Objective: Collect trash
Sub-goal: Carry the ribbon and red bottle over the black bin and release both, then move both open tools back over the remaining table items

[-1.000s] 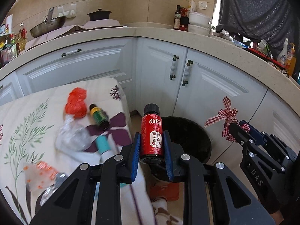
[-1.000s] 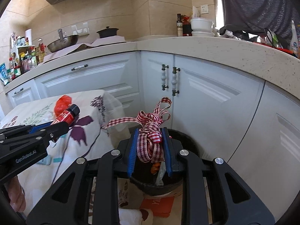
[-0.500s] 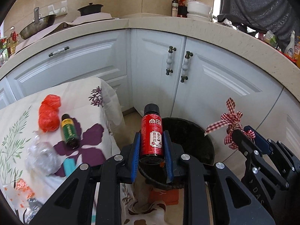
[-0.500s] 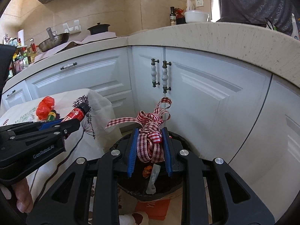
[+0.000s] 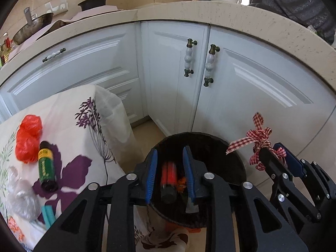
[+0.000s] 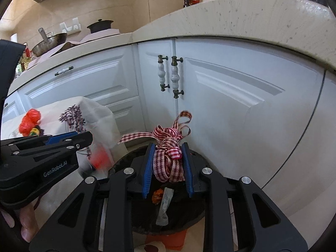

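Over the black bin (image 5: 212,136) my left gripper (image 5: 170,149) has its jaws opening. The red bottle (image 5: 168,178) is blurred between the pads with gaps on both sides, dropping into the bin. From the right wrist view it shows as a red smear (image 6: 100,159) under the left gripper (image 6: 82,135). My right gripper (image 6: 168,145) hangs over the bin (image 6: 199,210) too. Its jaws are opening, but the red checked ribbon bow (image 6: 168,163) still sits sharp and unmoving between the blue pads, touching both. The left wrist view shows that ribbon bow (image 5: 259,134) at the right gripper (image 5: 271,148).
A floral-clothed table (image 5: 69,126) at the left carries a red plastic bag (image 5: 28,138), a green bottle (image 5: 46,168), clear crumpled plastic (image 5: 21,197) and a teal piece (image 5: 48,214). White cabinet doors (image 5: 241,88) stand close behind the bin. A white wrapper (image 6: 164,205) lies inside.
Both grippers came forward and down over the bin. The left jaws widened and the red bottle slipped out downward. The right jaws widened a little around the ribbon bow.
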`<act>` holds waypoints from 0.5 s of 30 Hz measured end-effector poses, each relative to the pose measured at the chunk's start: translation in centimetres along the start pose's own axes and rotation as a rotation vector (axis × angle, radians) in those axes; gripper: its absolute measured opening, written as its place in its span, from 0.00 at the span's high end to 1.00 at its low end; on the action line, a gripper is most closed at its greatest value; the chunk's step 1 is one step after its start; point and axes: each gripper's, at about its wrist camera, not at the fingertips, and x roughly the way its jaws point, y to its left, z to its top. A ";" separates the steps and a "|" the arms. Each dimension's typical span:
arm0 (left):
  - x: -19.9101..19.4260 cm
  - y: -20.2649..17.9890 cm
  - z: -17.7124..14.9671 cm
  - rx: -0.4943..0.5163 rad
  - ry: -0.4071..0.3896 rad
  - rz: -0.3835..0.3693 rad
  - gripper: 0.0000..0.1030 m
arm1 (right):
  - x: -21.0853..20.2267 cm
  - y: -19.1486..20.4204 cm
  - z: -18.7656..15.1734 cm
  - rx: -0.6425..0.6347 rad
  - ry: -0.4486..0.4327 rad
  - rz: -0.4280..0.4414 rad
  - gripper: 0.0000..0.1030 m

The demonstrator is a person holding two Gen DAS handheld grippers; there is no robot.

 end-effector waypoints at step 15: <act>-2.9 1.2 0.6 -0.035 -0.074 0.002 0.38 | -1.5 1.0 0.8 0.005 -0.031 -0.014 0.60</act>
